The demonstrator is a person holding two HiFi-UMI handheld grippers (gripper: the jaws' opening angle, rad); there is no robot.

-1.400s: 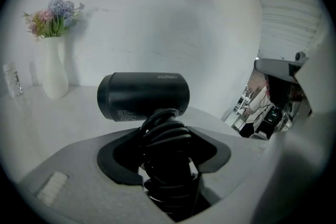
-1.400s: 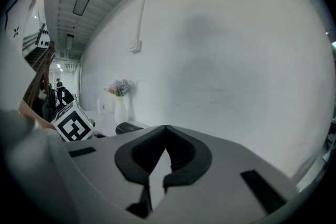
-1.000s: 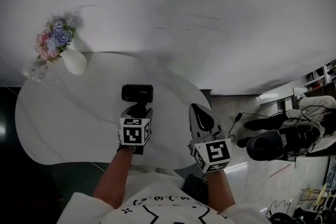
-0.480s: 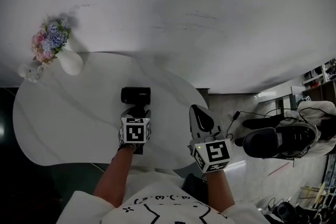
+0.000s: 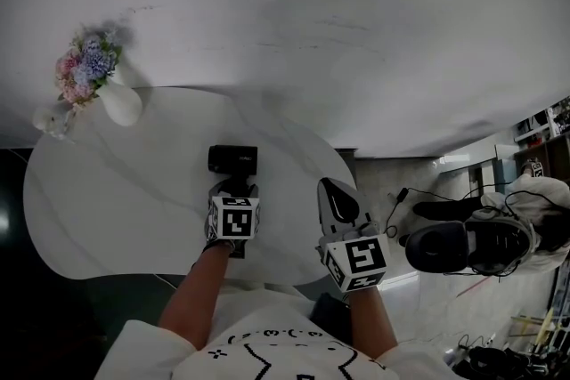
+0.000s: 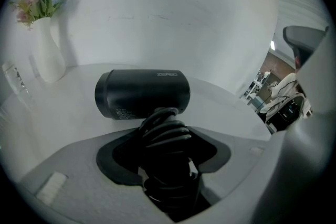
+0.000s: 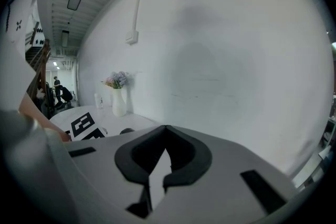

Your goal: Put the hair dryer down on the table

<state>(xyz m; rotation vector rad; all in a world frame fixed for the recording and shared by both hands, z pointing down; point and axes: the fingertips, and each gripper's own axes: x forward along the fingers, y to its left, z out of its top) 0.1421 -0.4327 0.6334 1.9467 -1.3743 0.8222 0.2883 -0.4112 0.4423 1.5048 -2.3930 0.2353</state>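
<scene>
The black hair dryer (image 5: 233, 159) is over the middle of the white oval table (image 5: 116, 191), barrel crosswise. In the left gripper view the barrel (image 6: 142, 94) stands just beyond the jaws. Its handle, wrapped in black cord (image 6: 165, 134), sits between them. My left gripper (image 5: 233, 190) is shut on that handle. I cannot tell whether the dryer touches the tabletop. My right gripper (image 5: 337, 202) hovers at the table's right edge, jaws closed tip to tip on nothing (image 7: 165, 131).
A white vase (image 5: 122, 103) with pink and blue flowers (image 5: 85, 65) stands at the table's far left, a small glass (image 5: 49, 118) beside it. A white wall runs behind the table. To the right, on the floor, lie a dark chair and cables (image 5: 454, 240).
</scene>
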